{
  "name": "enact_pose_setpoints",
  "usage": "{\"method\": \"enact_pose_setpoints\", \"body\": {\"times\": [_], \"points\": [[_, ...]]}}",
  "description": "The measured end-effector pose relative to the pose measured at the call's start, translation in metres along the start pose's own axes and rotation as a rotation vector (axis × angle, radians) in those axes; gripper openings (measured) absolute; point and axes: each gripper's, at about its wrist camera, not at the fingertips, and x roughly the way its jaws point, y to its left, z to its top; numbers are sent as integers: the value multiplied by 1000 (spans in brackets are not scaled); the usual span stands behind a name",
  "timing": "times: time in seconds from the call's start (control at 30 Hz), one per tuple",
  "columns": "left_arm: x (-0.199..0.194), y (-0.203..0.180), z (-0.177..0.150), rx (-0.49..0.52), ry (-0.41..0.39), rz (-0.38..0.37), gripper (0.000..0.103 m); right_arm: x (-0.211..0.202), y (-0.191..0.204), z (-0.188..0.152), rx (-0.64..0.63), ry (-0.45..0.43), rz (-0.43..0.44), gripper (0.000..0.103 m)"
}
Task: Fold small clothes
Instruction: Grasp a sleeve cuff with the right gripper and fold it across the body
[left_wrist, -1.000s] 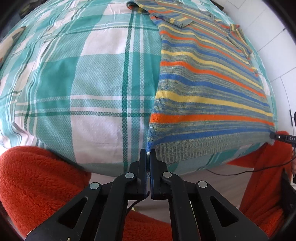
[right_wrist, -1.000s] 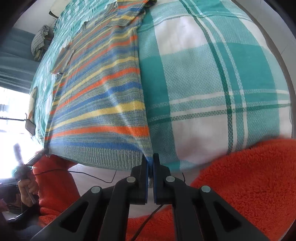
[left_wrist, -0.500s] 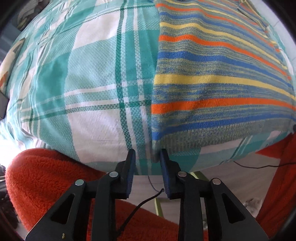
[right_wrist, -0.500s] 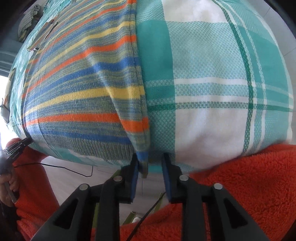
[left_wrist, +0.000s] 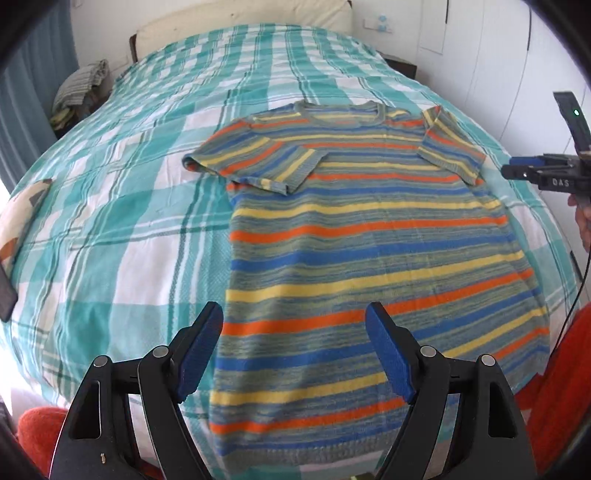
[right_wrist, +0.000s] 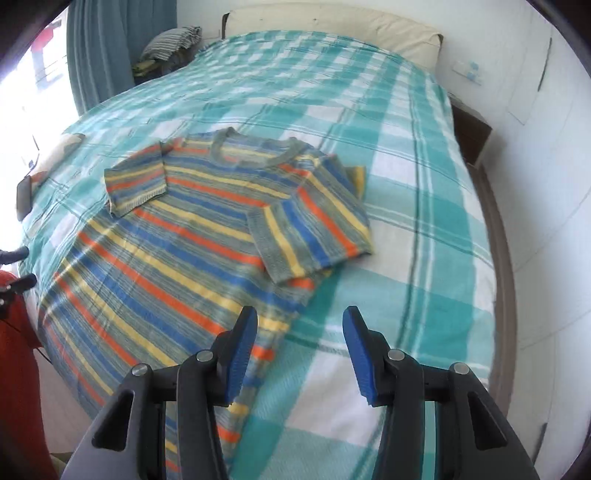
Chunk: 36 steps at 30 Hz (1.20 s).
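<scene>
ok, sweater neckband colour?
Grey-green on the striped sweater; its neckband shows best in the right wrist view.

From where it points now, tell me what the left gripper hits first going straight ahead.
The left gripper, jaws open, points at the striped sweater lying flat on the bed; it would probably meet the sweater's lower body first, though depth is unclear.

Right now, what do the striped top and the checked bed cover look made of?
Striped top: looks like soft matte knit, with ribbed hem and cuffs; yarn type unclear. Checked bed cover: seems thin woven cloth, probably cotton, matte, with visible weave grain and light creases.
</scene>
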Motion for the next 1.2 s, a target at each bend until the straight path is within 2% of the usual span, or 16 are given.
{"method": "enact_pose_setpoints", "body": {"times": [0.03,0.2,0.23,0.27,0.37,0.43,0.53,0.6,0.7,0.8,0.93,1.03,1.1,1.2], "points": [[7,-8,-5,12,20,4,81,25,22,7,-25,7,4,48],[11,-17,-33,58,82,9,81,122,55,31,-85,41,-8,47],[10,-16,-35,69,82,26,81,135,55,32,-85,63,-24,29],[9,-13,-35,73,80,43,81,139,48,33,-50,63,-21,2],[6,-3,-33,31,70,46,81,108,-3,37,172,-8,18,3],[7,2,-30,-10,71,22,81,71,-51,34,314,-82,4,3],[12,1,-28,-31,81,-2,81,21,-133,11,543,-144,-54,3],[14,-6,-28,-15,89,-5,81,3,-181,-12,673,-144,-109,3],[14,-20,-28,27,95,-5,81,-2,-220,-47,771,-105,-164,3],[12,-30,-29,63,93,4,81,9,-235,-71,860,-53,-132,3],[12,-37,-34,84,105,5,81,13,-240,-94,916,-5,-161,3],[15,-41,-37,102,113,10,81,31,-240,-115,946,72,-181,2],[15,-42,-37,112,112,16,81,41,-241,-125,973,80,-170,2],[15,-41,-38,109,113,14,81,49,-238,-124,943,100,-189,2]]}}
